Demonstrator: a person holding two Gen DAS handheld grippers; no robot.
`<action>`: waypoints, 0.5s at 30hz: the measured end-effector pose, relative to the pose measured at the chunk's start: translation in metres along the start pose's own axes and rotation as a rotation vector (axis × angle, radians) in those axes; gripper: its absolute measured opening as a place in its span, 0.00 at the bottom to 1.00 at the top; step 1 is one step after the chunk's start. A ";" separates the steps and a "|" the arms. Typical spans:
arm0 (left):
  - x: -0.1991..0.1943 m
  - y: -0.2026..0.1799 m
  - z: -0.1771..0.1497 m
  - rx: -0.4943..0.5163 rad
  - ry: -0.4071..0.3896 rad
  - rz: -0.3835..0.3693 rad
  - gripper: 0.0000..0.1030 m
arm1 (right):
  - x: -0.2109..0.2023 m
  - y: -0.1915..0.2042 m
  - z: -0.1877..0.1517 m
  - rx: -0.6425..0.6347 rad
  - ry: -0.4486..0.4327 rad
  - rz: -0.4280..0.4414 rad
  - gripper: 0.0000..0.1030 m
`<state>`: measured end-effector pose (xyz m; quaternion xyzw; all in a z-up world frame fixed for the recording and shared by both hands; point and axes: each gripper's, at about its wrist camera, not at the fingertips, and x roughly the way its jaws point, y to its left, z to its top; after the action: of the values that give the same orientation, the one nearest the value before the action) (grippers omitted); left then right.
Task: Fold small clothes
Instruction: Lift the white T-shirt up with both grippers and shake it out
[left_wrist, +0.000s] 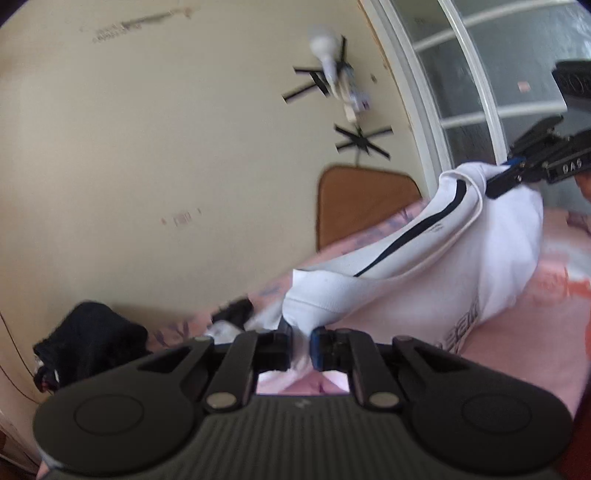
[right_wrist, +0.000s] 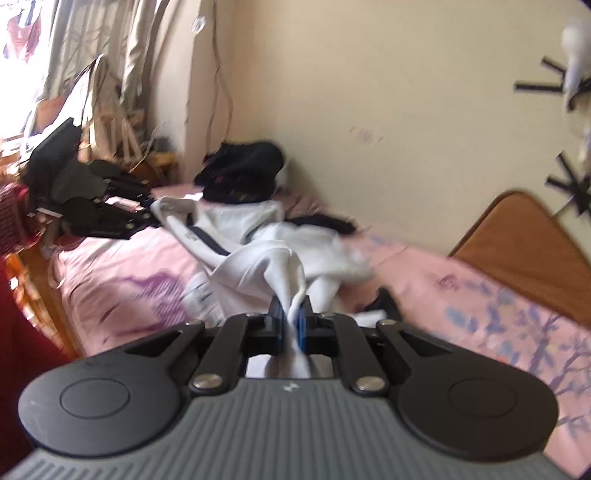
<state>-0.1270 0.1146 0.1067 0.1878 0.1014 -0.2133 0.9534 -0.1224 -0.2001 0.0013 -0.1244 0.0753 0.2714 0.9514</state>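
A white garment (left_wrist: 424, 258) with a dark stripe hangs stretched between my two grippers above a pink bed (left_wrist: 524, 325). My left gripper (left_wrist: 301, 343) is shut on one end of the white garment. My right gripper (right_wrist: 291, 321) is shut on the other end of the garment (right_wrist: 266, 258). In the left wrist view the right gripper (left_wrist: 509, 177) shows at the upper right, pinching the cloth. In the right wrist view the left gripper (right_wrist: 151, 218) shows at the left, holding the cloth's far end.
A pile of black clothes (right_wrist: 243, 170) lies by the wall at the bed's far side, also in the left wrist view (left_wrist: 88, 336). A brown headboard (right_wrist: 517, 232) stands at the right. Curtains and clutter (right_wrist: 92, 110) fill the left. The pink sheet (right_wrist: 480, 295) is printed with flowers.
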 end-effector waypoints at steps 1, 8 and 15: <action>-0.005 0.003 0.015 -0.006 -0.050 0.039 0.09 | -0.002 0.002 0.013 -0.022 -0.050 -0.063 0.10; -0.031 0.008 0.133 0.034 -0.313 0.398 0.08 | -0.017 0.032 0.104 -0.235 -0.407 -0.393 0.08; -0.081 0.007 0.226 0.037 -0.579 0.563 0.08 | -0.064 0.015 0.187 -0.285 -0.652 -0.548 0.07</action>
<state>-0.1700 0.0597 0.3366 0.1573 -0.2304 0.0103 0.9602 -0.1702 -0.1676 0.1912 -0.1776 -0.3022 0.0422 0.9356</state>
